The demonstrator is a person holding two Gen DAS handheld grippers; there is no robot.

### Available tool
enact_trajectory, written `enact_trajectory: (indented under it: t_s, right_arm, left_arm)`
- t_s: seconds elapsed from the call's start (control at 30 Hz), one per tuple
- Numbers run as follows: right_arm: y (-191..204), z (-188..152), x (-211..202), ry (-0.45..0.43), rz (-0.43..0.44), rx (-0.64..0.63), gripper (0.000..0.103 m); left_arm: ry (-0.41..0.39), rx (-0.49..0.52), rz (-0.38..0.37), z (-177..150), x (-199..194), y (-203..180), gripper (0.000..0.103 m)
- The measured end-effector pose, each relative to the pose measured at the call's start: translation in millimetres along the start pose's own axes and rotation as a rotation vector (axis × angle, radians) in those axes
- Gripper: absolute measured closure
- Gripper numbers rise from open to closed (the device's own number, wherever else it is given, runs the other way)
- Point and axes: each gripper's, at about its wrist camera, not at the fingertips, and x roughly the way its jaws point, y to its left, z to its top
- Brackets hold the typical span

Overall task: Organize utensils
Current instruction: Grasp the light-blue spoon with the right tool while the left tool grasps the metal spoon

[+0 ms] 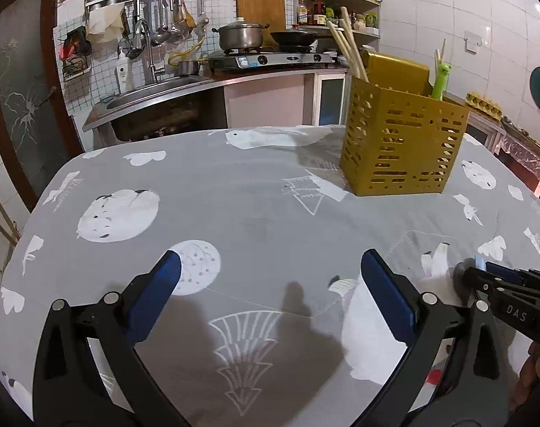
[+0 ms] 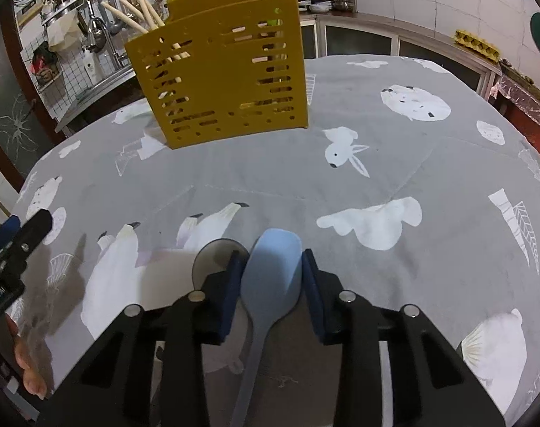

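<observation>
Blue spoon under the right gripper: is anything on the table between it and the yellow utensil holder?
Nothing visible. The blue spoon sits between the right gripper's fingers, a grey spoon beside it on the left. From there to the yellow utensil holder only bare tablecloth shows.

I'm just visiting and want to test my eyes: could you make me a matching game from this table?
Things:
1. blue spoon
2. yellow holder
3. left tongs
4. wooden sticks

Descriptions:
A. standing inside the holder
B. open, nothing between them, over the patterned cloth
C. lying between the right tongs
D. upright on the cloth, beyond both tongs

Pairs: 1-C, 2-D, 3-B, 4-A
</observation>
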Motion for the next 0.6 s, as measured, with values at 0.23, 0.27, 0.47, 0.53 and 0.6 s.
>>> enact_trajectory:
  t_s: [0.23,0.27,0.47,0.53,0.6]
  right_arm:
    - [-20.0,6.4,-11.2,-0.022,-0.018,-0.024,0.069]
    - [-28.0,7.5,-11.9,-0.019,-0.029,-0.024,0.069]
    - [-71.3,9.3,-17.0,-0.018,-0.079,-0.006,0.069]
    - [-83.7,10.0,-19.6,-0.021,-0.088,0.005,0.069]
    - [-95.4,10.3,-22.0,-0.025,-0.098,0.017,0.069]
  left_arm:
    - [0.021,0.038,-0.045,-3.3,-0.6,-36.4,0.005]
    - [0.028,0.040,-0.055,-3.9,-0.5,-41.9,0.005]
    - [0.069,0.102,-0.125,-12.0,2.3,-88.2,0.005]
    - [0.087,0.128,-0.148,-15.1,4.6,-104.4,0.005]
    - [0.109,0.152,-0.170,-18.6,7.3,-121.0,0.005]
